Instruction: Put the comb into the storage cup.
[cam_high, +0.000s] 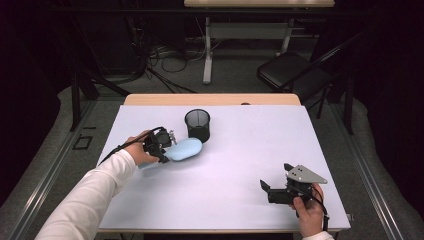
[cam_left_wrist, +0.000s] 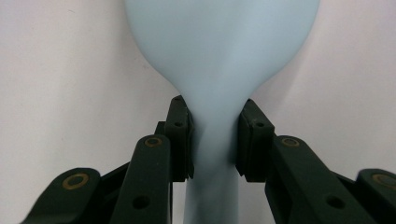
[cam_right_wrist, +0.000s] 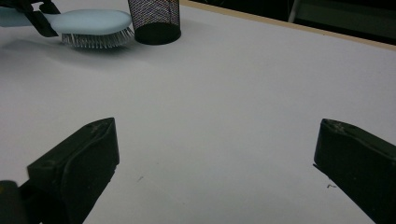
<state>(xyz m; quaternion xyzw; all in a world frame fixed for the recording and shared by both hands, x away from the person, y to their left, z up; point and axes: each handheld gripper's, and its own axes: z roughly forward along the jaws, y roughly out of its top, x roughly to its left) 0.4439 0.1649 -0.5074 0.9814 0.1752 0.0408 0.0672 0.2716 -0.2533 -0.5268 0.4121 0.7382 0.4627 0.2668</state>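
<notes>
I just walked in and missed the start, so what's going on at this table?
A person is working with a gripper in each hand. The left gripper is clamped on the neck of a light blue hairbrush, bristles down, beside a black mesh cup. The brush is not in the cup. The right gripper rests open near the front edge of the white table, holding nothing.

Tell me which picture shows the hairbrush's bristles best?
The right gripper view: the light blue hairbrush lies side-on, bristles pointing down beside the mesh cup. The high view shows its smooth back. The left gripper view shows its neck pinched between the jaws.
</notes>
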